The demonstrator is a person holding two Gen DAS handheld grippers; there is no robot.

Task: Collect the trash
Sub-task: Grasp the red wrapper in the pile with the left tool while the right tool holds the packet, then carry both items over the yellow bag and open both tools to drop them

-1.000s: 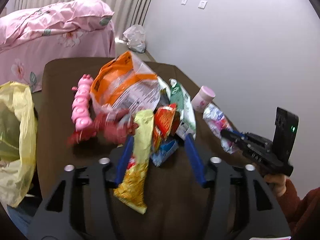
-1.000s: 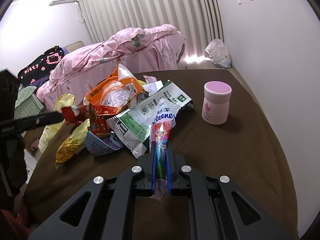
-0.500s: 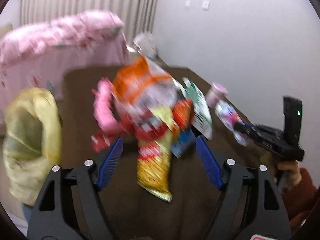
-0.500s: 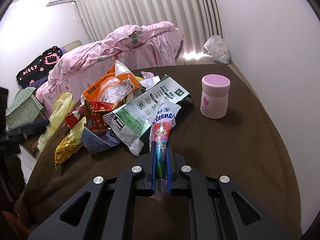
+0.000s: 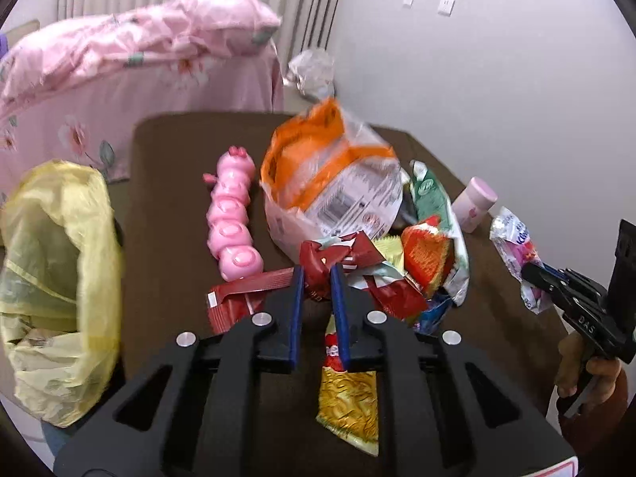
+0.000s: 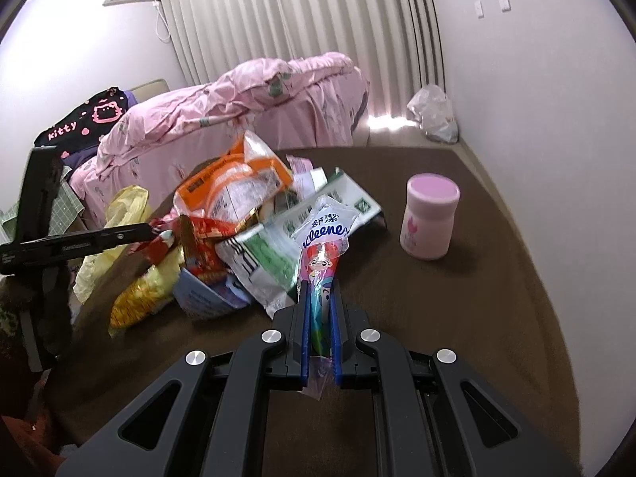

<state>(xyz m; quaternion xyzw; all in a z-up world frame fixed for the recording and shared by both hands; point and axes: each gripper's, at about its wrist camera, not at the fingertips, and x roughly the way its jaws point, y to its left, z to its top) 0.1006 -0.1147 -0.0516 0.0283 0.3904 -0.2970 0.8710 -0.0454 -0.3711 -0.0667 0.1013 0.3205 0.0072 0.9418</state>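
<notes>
1. While the left gripper (image 5: 317, 278) is reaching into the heap of trash on the brown table (image 5: 175, 151), its 2 blue fingers (image 5: 296, 310) are pinching a crumpled red wrapper (image 5: 334, 256) at the near edge of the heap.
2. The right gripper (image 6: 318, 298) is clamping the tail of a clear Kleenex tissue pack (image 6: 324, 234) with a cartoon print, and the pack is sticking forward and up past the fingertips, above the table.
3. The heap is sitting in the middle of the table: a big orange and clear bag (image 5: 330, 183) is standing at the back, a green and white pack (image 6: 278, 246) is lying on the right side, a small red and orange packet (image 5: 425, 258) is leaning against it, and a yellow snack bag (image 5: 349, 401) is lying flat nearest the left gripper.
4. A pink toy (image 5: 234, 214) made of a row of pig heads is lying just left of the heap, near the red wrapper.
5. A yellow trash bag (image 5: 55, 278) is hanging open at the left edge of the table.
6. A pink jar (image 6: 429, 218) is standing upright on the table, well apart from the heap on its right.
7. A pink bed (image 6: 238, 99) is standing beyond the table.
</notes>
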